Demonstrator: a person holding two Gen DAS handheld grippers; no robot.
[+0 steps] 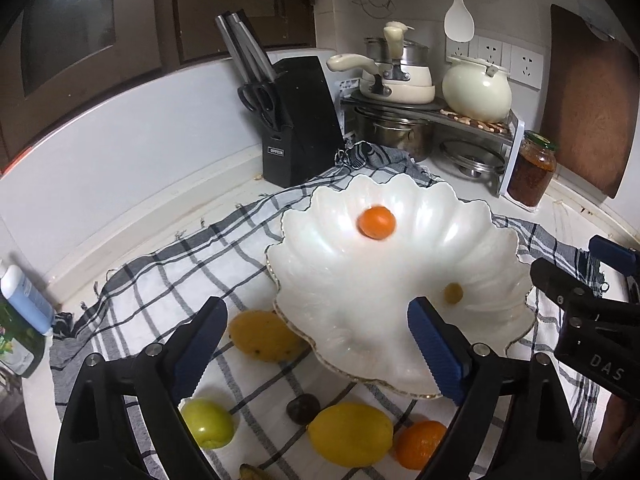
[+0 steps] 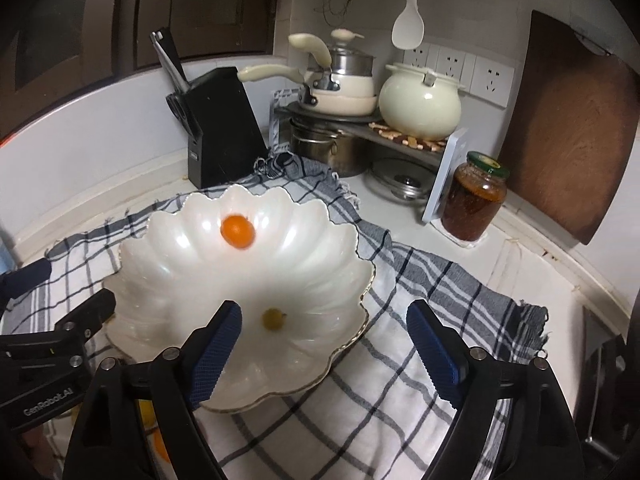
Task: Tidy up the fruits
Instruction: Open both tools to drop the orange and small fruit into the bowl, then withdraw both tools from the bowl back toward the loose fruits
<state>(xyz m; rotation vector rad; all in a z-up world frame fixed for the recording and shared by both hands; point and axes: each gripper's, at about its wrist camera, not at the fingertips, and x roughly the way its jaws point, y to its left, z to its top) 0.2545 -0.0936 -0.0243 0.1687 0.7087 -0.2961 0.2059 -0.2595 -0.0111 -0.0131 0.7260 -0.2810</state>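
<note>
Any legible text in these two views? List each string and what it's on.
"DAS" on the right gripper body.
"GenRobot.AI" on the left gripper body.
"OPPEIN", roughly, on the knife block badge; small.
Green bottle label: too blurred.
Jar: no readable label.

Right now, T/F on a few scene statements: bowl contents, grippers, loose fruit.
1. The white scalloped bowl holds two fruits. True: a small orange and a yellowish berry.
2. The left gripper holds a lemon. False: open, empty.
3. The right gripper is open. True.
4. The lemon is in the bowl. False: on the checked cloth.
5. The jar has no lid. False: green lid on.
</note>
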